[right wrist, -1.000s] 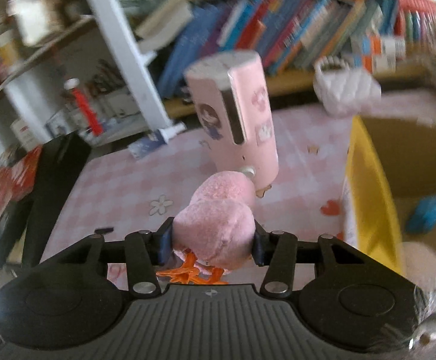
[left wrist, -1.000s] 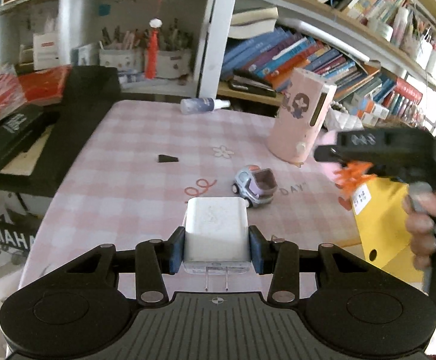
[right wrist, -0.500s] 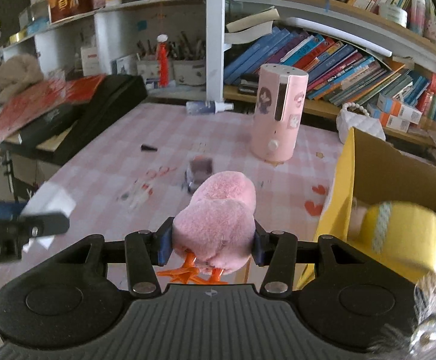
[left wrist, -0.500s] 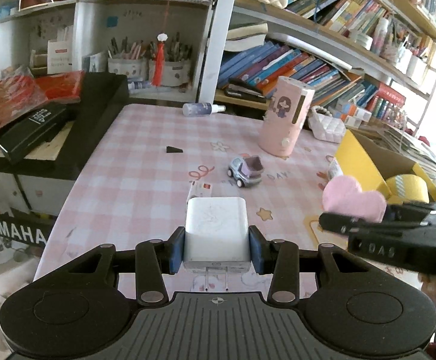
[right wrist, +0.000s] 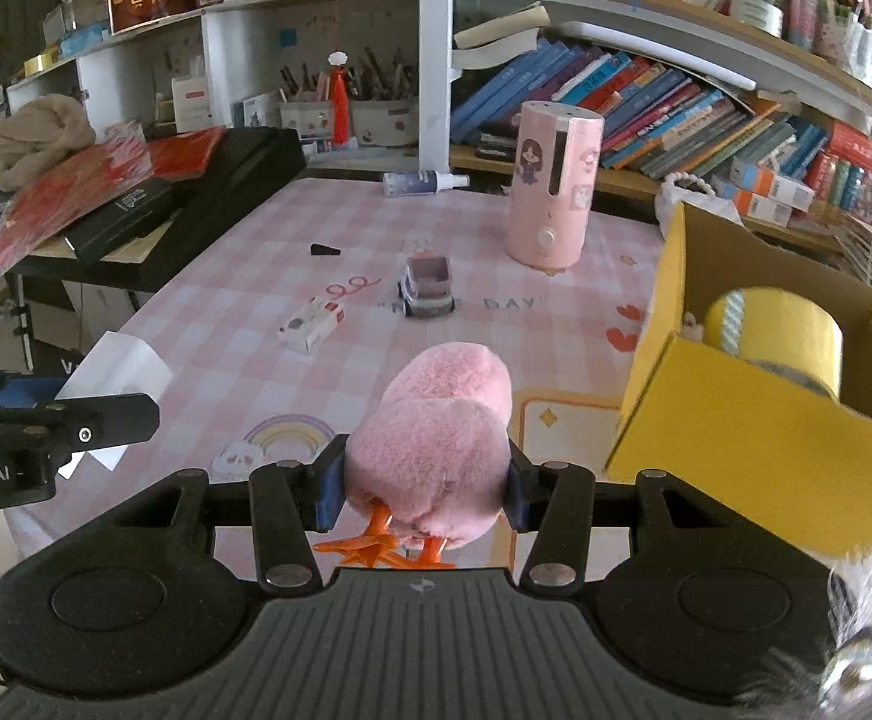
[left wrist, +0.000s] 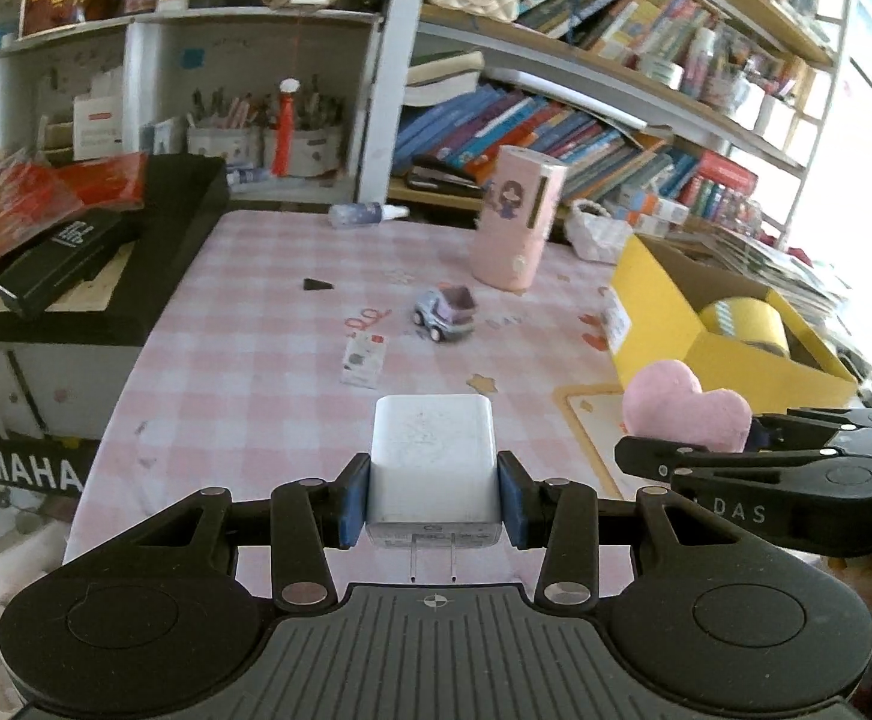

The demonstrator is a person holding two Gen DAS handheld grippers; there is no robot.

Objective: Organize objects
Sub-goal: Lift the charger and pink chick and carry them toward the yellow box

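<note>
Left gripper [left wrist: 434, 507] clamped white plug charger [left wrist: 432, 456], right gripper [right wrist: 416, 489] clamped pink plush bird [right wrist: 436, 432]; yellow box [right wrist: 754, 420] lay at three o'clock, best approached over its near wall before either release.

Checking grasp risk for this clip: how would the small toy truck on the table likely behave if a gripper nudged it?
The toy truck stands on its wheels on the flat checked table, so a push along its length would probably roll it away. It looks small, hard and plastic: likely light and stiff. A side push may skid or tip it.
</note>
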